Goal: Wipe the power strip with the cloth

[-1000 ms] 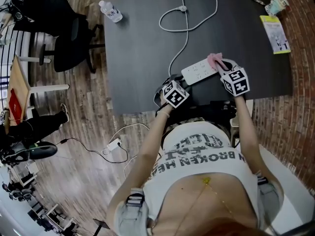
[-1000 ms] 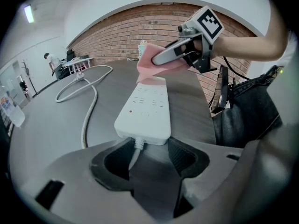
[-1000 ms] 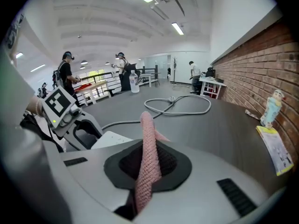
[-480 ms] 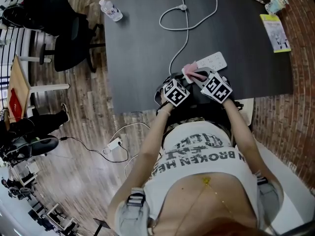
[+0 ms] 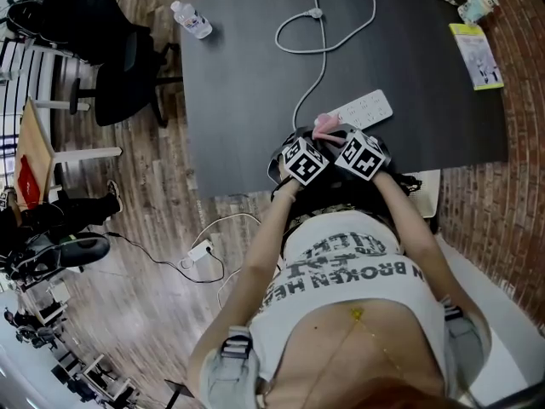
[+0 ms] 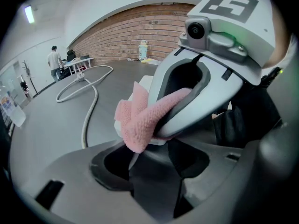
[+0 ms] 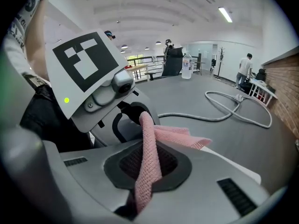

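Note:
The white power strip (image 5: pixel 364 108) lies slanted near the front edge of the dark table (image 5: pixel 247 100). Its grey cable (image 5: pixel 317 41) loops away to the far side. A pink cloth (image 5: pixel 324 127) covers the strip's left end, and my right gripper (image 5: pixel 334 136) is shut on it. In the right gripper view the cloth (image 7: pixel 149 167) runs up out of the jaws and folds forward. My left gripper (image 5: pixel 300 146) sits right beside it at the table edge, jaws together and holding nothing. The left gripper view looks straight at the right gripper (image 6: pixel 161 129) and the cloth (image 6: pixel 138 120).
A water bottle (image 5: pixel 192 20) stands at the table's far left corner. A yellow-green leaflet (image 5: pixel 477 58) and a small cup (image 5: pixel 477 7) lie at the far right. A black office chair (image 5: pixel 111 66) stands left of the table. People stand far off in the room.
My right gripper has slid the cloth leftward along the power strip, from its right end to its left end, ending next to the left gripper. The left gripper has stayed put.

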A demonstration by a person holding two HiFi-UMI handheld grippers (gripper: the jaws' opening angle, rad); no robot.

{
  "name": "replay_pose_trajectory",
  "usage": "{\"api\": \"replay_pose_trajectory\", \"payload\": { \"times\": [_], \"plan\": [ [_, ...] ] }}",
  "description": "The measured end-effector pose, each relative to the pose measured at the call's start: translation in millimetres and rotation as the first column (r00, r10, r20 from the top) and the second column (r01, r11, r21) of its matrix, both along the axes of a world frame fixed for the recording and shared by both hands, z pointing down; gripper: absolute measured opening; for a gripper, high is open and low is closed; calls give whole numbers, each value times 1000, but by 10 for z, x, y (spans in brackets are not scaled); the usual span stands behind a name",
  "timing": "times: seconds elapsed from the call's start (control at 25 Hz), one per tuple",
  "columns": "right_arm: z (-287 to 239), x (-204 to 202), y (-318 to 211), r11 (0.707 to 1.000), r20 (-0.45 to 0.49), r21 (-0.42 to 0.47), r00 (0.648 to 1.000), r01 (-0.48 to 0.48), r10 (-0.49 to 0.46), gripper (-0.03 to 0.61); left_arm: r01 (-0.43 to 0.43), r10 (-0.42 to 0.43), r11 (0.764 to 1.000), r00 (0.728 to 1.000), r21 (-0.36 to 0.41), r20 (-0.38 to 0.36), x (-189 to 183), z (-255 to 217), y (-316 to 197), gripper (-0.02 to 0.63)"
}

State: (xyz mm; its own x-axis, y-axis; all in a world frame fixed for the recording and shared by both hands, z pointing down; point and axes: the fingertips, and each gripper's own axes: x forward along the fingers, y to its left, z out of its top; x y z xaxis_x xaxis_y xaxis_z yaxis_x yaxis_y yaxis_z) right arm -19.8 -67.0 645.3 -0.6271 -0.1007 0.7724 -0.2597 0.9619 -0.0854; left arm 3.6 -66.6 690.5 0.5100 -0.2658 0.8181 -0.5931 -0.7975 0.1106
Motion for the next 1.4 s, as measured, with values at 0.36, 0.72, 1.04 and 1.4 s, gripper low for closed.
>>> {"api": "replay_pose_trajectory", "payload": {
  "times": [0.36,0.72,1.04,1.4],
  "plan": [
    [-2,8,15,998,-26,52,999,20,-18,17,1,-1,1000,1000,-1,-2,1,-12,3,235],
    [-4,49,-7,999,-34,39,999,38,-36,17,0,0,1000,1000,-5,1,4,-12,7,235],
    [-3,172,-72,997,-57,53,997,48,-45,17,-2,2,1000,1000,-4,1,6,-18,14,235],
    [-5,370,-205,998,-67,57,998,2,1,17,-4,4,1000,1000,-5,2,5,-18,7,235]
  ]
}}
